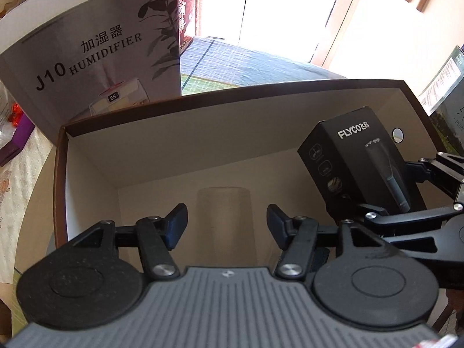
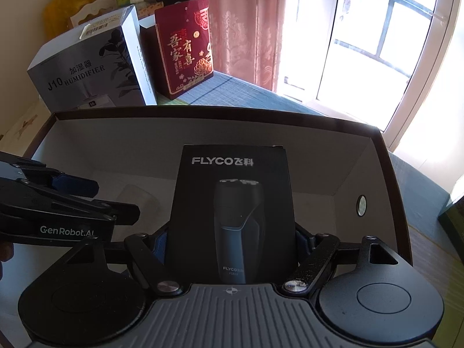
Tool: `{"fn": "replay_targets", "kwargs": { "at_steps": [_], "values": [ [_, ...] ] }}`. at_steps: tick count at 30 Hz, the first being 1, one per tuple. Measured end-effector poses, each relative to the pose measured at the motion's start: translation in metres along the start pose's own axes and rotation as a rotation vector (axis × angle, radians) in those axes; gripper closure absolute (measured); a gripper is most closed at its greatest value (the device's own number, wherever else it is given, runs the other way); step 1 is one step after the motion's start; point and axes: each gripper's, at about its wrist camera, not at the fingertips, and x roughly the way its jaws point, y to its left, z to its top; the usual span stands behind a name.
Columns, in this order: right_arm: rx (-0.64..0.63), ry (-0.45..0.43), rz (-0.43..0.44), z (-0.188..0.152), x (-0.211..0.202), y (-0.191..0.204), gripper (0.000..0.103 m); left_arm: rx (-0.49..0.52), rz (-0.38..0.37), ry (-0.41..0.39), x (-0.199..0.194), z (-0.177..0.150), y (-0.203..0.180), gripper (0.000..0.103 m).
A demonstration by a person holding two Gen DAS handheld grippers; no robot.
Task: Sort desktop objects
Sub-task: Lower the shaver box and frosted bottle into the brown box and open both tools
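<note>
A large open box with a brown rim and white inner walls [image 1: 203,145] [image 2: 116,139] fills both views. My left gripper [image 1: 227,221] [image 2: 107,198] is open inside it, its fingers on either side of a clear cup [image 1: 223,220] [image 2: 136,200] on the box floor, not touching it. A black FLYCO shaver box [image 2: 232,203] [image 1: 356,168] is upright between the fingers of my right gripper [image 2: 232,245] [image 1: 400,191], which is shut on it. The shaver box hangs over the right part of the large box.
Behind the large box a grey J10 humidifier box [image 1: 95,58] [image 2: 87,78] stands at the back left. Beside it is a red gift box [image 2: 185,49]. A dark green box [image 1: 446,87] sits to the right. A bright window [image 2: 377,29] lies beyond the blue tablecloth [image 2: 246,95].
</note>
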Motion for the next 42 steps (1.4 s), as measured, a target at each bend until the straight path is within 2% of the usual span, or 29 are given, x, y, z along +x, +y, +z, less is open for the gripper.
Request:
{"fn": "replay_targets", "kwargs": {
  "at_steps": [7,10,12,17,22,25,33,42],
  "values": [
    [-0.006,-0.003,0.001,0.003,0.001,-0.004,0.027,-0.008,-0.007,0.004,-0.001,-0.004,0.003,0.042],
    [-0.020,-0.023,0.013,0.004,-0.001,-0.004,0.027,-0.005,0.009,0.000,-0.003,-0.006,0.004,0.038],
    [-0.023,-0.035,0.011,0.004,-0.005,-0.005,0.026,-0.006,0.012,-0.002,-0.004,-0.003,0.006,0.031],
    [-0.004,-0.050,0.038,0.000,-0.020,-0.008,0.026,0.001,0.010,-0.009,-0.012,-0.007,0.007,0.029],
    [0.013,-0.064,0.059,-0.008,-0.037,-0.010,0.019,0.026,-0.007,-0.017,-0.025,-0.016,0.008,0.026],
    [0.031,-0.076,0.068,-0.014,-0.052,-0.011,0.017,0.046,-0.002,-0.031,-0.034,-0.010,-0.007,0.021],
    [0.068,-0.097,0.078,-0.031,-0.077,-0.012,0.009,0.057,-0.013,-0.051,-0.058,-0.024,-0.013,0.020],
    [0.139,-0.120,0.086,-0.051,-0.108,-0.012,0.004,0.071,0.023,-0.087,-0.093,-0.045,-0.022,0.016]
  ]
}}
